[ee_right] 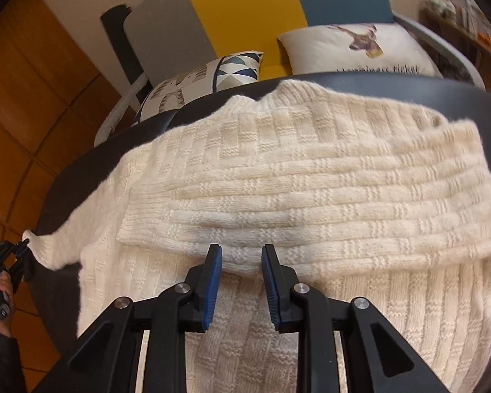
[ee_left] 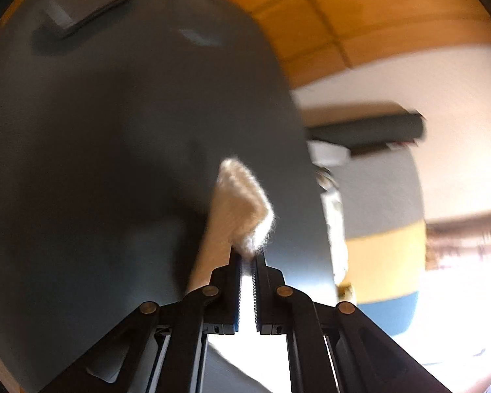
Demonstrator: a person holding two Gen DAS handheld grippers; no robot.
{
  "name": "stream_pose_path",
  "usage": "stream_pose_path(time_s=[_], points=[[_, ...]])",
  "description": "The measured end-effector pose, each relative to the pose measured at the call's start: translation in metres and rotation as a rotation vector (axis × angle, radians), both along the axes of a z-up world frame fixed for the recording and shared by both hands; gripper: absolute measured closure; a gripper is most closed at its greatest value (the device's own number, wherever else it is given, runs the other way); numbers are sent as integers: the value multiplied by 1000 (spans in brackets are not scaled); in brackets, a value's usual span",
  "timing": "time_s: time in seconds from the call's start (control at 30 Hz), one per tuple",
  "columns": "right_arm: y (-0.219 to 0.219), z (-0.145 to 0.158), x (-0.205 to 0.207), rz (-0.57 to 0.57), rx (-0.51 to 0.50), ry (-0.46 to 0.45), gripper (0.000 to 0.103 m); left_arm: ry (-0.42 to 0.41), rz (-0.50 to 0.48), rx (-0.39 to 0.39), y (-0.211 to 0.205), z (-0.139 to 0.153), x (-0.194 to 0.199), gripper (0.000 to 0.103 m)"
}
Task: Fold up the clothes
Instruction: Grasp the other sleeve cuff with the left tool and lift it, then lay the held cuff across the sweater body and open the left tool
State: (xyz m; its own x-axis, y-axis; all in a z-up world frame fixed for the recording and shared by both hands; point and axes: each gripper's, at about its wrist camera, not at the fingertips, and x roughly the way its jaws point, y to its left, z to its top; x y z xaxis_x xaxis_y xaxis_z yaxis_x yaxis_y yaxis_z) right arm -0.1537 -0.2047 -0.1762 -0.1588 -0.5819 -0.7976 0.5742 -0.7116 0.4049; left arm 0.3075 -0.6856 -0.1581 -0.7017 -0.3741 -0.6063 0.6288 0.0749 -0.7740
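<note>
Wood-tiled floor surrounds a dark round bench; behind it sits a sofa with grey, yellow and blue back panels and two printed cushions, one patterned, one with a deer.

Cream knit sweater lies spread across the bench top, covering most of it in the right wrist view. One sleeve is folded crosswise over the body. The other sleeve stretches out to the left edge of the bench, its cuff off the surface.

Left claw: narrow, pinched on the cuff, fabric bunched between the tips. Left view is motion-blurred. The same claw appears at the far left of the right wrist view, held by a hand.

Right claw: partly spread, nothing between its fingers, poised at the lower edge of the folded sleeve; contact with the knit cannot be determined.
</note>
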Motion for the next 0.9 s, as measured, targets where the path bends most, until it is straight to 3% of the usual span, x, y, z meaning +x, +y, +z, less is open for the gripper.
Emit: stream_pose_path(time_s=[0.2, 0.47, 0.73, 0.9], points=[[27, 0, -4, -54, -30, -24, 78, 77, -194, -112, 53, 56, -86, 97], [52, 1, -3, -42, -56, -33, 78, 66, -439, -154, 129, 80, -213, 98], [69, 2, -6, -22, -76, -31, 78, -64, -662, -171, 225, 60, -308, 98], [71, -3, -15, -22, -103, -79, 78, -163, -792, -176, 275, 29, -354, 97]])
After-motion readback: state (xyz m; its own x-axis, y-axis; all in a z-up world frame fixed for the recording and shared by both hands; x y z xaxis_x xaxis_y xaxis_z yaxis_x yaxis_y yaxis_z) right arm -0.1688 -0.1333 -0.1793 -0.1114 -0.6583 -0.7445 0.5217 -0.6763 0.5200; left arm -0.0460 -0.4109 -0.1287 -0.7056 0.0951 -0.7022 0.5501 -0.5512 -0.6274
